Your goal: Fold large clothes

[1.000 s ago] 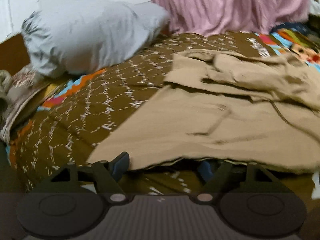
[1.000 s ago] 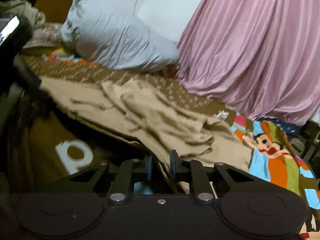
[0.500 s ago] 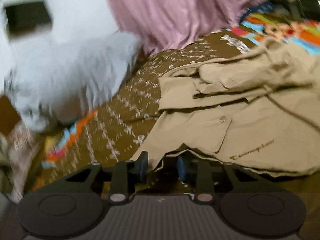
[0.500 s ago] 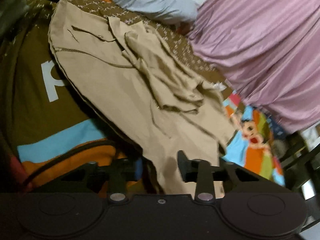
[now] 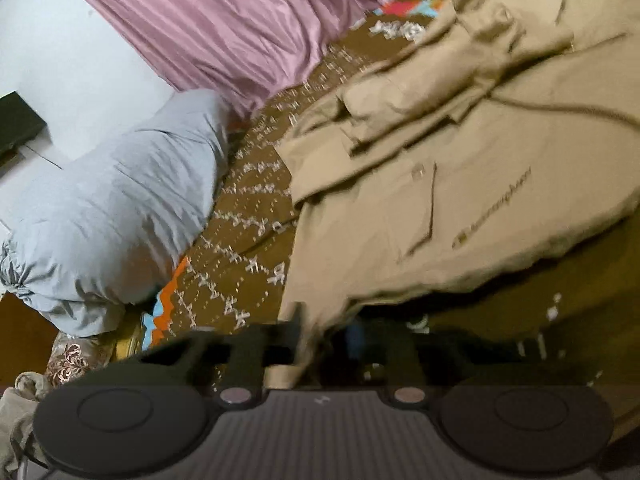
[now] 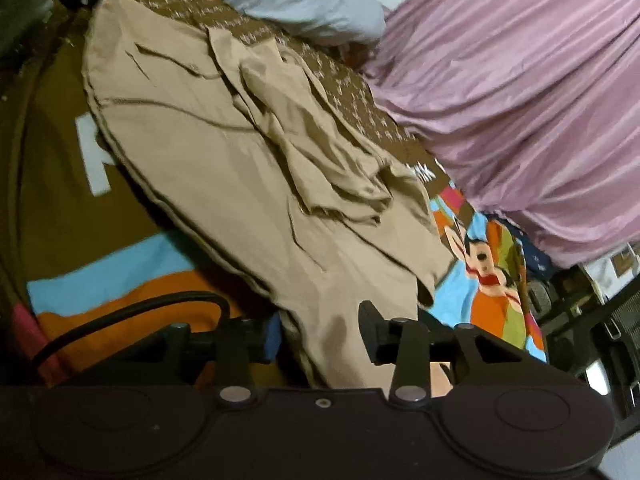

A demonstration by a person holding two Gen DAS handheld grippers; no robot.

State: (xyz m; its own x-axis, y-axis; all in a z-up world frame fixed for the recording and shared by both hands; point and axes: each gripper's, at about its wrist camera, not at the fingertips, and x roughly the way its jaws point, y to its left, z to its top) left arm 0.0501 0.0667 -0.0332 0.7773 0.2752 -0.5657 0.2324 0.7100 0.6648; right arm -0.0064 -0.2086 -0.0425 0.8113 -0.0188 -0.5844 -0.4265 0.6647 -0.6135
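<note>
The large tan cotton jacket with an embroidered chest pocket (image 5: 460,184) is lying spread over the patterned brown bedspread (image 5: 248,240), filling the centre and right of the left wrist view, with its sleeves bunched toward the upper right. The left tool (image 5: 324,344) is sitting at the lower centre; its jaws are blurred, but a corner of the hem is running down between them, so it seems to be pinching the jacket. In the right wrist view the right tool (image 6: 320,336) is standing with its jaws apart, the hem's other end draped loosely between them at the lower centre.

The step appears to be taking both hem corners for a fold toward the grey pillow (image 5: 120,208). Doing it well means closing the right tool fully on the cloth first, then lifting both corners level and taut, so the bunched sleeves are not dragging sideways.
</note>
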